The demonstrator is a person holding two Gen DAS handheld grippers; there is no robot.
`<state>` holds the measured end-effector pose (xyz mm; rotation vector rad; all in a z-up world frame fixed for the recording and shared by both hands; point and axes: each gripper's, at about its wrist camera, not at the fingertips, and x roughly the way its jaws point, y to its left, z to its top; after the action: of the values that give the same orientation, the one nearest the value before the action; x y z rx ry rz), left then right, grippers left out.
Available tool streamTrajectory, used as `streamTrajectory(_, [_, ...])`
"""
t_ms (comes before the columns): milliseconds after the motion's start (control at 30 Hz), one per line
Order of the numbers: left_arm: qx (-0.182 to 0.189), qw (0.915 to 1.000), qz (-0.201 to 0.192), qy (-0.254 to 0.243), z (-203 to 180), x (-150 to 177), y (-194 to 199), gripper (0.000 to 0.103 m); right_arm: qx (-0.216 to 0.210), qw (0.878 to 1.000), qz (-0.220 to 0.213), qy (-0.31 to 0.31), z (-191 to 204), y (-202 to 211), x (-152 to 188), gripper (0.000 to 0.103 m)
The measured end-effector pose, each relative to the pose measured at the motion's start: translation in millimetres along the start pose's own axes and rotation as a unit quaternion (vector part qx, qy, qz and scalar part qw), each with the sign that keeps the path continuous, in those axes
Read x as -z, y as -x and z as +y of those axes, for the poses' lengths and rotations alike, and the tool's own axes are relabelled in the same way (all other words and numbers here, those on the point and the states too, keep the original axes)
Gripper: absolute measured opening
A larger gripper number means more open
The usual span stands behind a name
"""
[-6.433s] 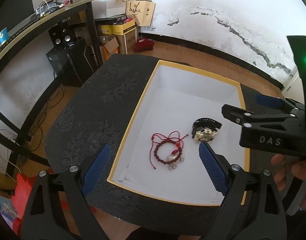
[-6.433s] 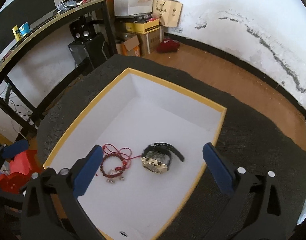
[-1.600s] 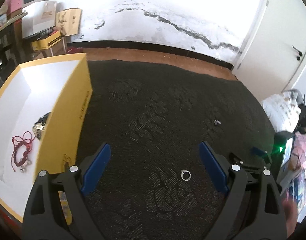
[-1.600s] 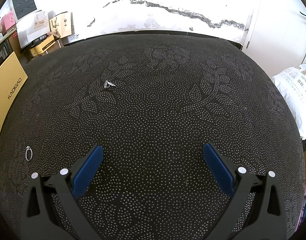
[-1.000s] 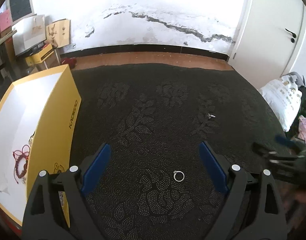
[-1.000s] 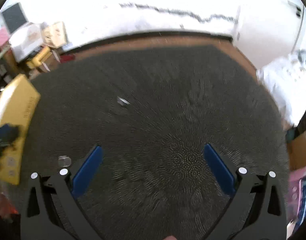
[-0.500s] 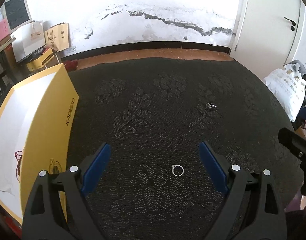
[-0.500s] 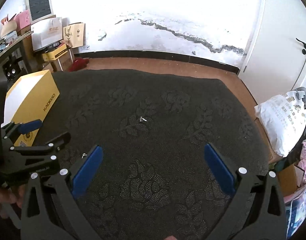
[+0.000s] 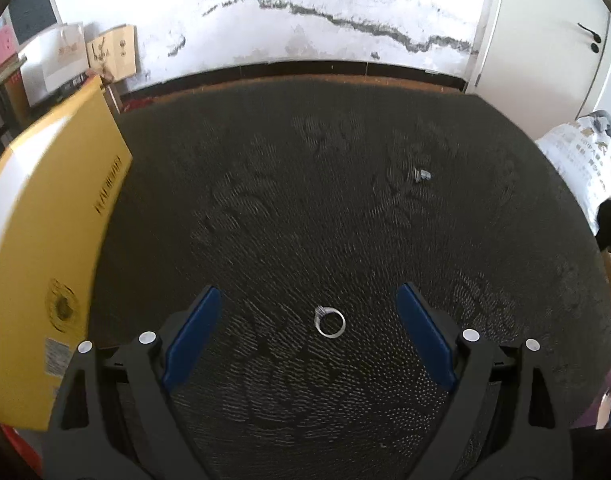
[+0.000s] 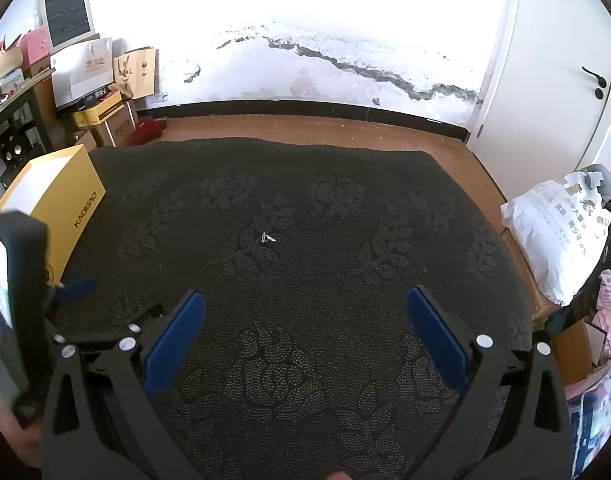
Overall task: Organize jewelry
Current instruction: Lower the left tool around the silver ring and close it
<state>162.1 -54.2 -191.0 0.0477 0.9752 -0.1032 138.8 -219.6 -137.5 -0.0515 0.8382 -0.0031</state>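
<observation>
Lower now than a moment ago, the left claw [image 9: 308, 334] hangs released around the thin silver ring [image 9: 330, 321] on the dark patterned desk [image 9: 345, 208], so it should settle squarely before pinching gently.

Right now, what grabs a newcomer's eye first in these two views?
A silver ring lies on the dark patterned cloth, centred between the open jaws of the left gripper. A yellow box stands at the cloth's left edge. A second small silver piece lies farther out, ahead of the open right gripper.
</observation>
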Motion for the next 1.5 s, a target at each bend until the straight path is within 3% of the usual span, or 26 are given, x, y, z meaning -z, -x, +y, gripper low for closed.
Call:
streamTrajectory(267, [0.008, 0.9988, 0.038, 0.029, 2, 18, -28, 0.087, 0.003, 1.0, -0.002, -0.006, -6, -3, -3, 0.098])
streamTrajectory(533, [-0.033, 0.999, 0.016, 0.025, -12, 22, -30, 0.085, 0.004, 1.0, -0.012, -0.017, -21, 0, -4, 0.098])
streamTrajectory(667, [-0.037, 0.9991, 0.008, 0.018, -18, 19, -26, 0.057, 0.002, 1.0, -0.014, -0.019, -26, 1, -3, 0.098])
streamTrajectory(1100, [-0.038, 0.9993, 0.005, 0.001, -33, 18, -21, 0.018, 0.0, 1.0, -0.011, -0.027, -35, -1, 0, 0.098])
streamTrajectory(1500, [-0.024, 0.9994, 0.02, 0.014, -25, 14, -20, 0.018, 0.001, 1.0, -0.007, -0.021, -30, -6, 1, 0.098])
